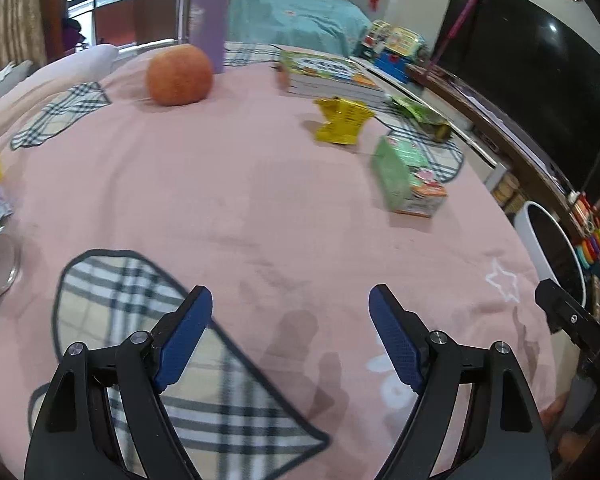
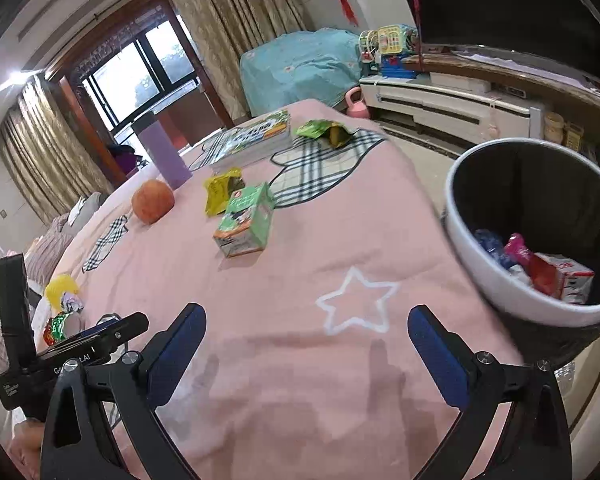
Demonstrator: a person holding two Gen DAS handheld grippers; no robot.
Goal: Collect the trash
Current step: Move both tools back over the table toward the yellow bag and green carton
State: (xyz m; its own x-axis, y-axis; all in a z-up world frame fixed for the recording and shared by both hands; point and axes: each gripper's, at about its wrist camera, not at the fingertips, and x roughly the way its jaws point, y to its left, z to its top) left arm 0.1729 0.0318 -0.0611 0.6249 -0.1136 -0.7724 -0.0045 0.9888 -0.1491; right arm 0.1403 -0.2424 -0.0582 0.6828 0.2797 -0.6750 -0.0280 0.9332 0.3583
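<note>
While empty, both grippers (image 1: 290,334) (image 2: 306,354) apart.

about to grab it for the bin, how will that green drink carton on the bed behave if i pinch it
The green drink carton is probably empty, so likely light and apt to crumple between the pads. It lies on its side on the soft pink bedspread, so a push would likely slide it, not roll it. Both grippers are open and empty.

Both wrist views look forward low over the pink bed (image 1: 260,200), fingers framing the bottom edge. The right view sits beside the bin (image 2: 480,276). Both share the green carton (image 1: 404,180) and orange fruit (image 2: 153,201).
</note>
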